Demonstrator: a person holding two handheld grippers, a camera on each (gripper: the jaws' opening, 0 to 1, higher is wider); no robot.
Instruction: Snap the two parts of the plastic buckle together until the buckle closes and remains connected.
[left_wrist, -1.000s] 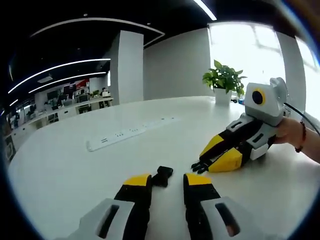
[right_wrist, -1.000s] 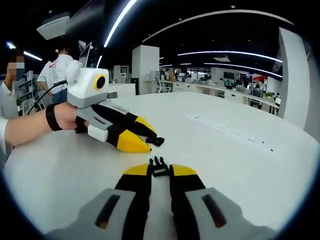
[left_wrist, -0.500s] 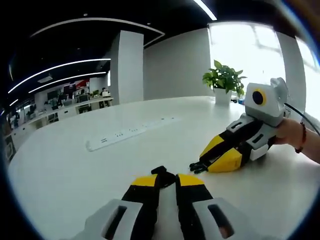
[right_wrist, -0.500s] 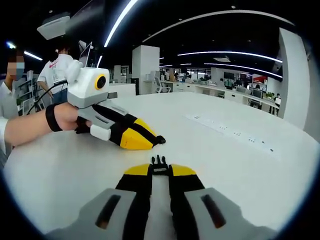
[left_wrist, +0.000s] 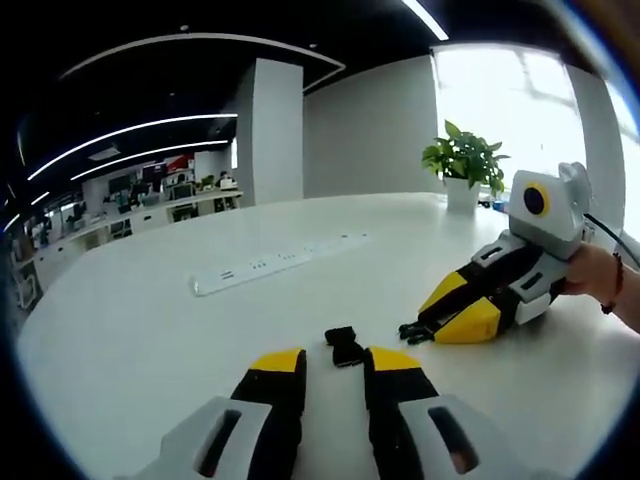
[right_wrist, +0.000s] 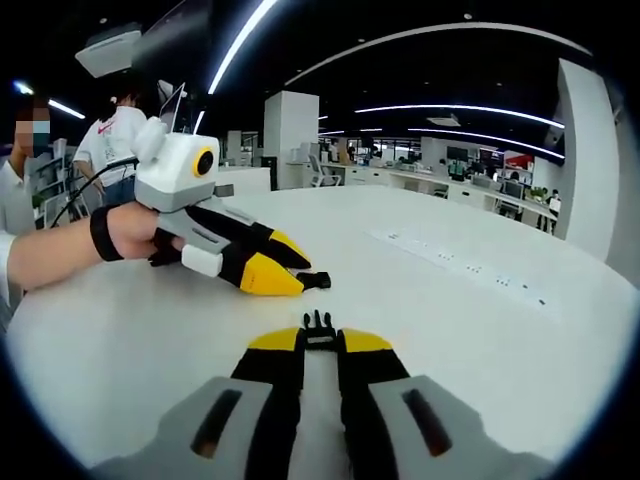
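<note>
The black socket half of the buckle (left_wrist: 345, 346) lies loose on the white table (left_wrist: 130, 340), just ahead of the gap between the yellow tips of my left gripper (left_wrist: 335, 360), which is open. The right gripper view also has this half (right_wrist: 316, 281), lying at the tips of the left gripper (right_wrist: 298, 276). My right gripper (right_wrist: 320, 341) is shut on the black pronged half (right_wrist: 318, 325), whose prongs stick out past the tips. In the left gripper view the right gripper (left_wrist: 428, 322) rests low on the table at the right with the pronged half (left_wrist: 411, 331) pointing toward the socket half.
A white power strip (left_wrist: 275, 262) lies further back on the table (right_wrist: 520, 330). A potted plant (left_wrist: 463, 165) stands at the far edge by the window. A person's hand (left_wrist: 598, 280) holds the right gripper. Two people (right_wrist: 112, 140) stand beyond the table.
My left gripper, shut on the socket half half a second ago, has opened and drawn back, leaving that half on the table. My right gripper has stayed shut on the pronged half.
</note>
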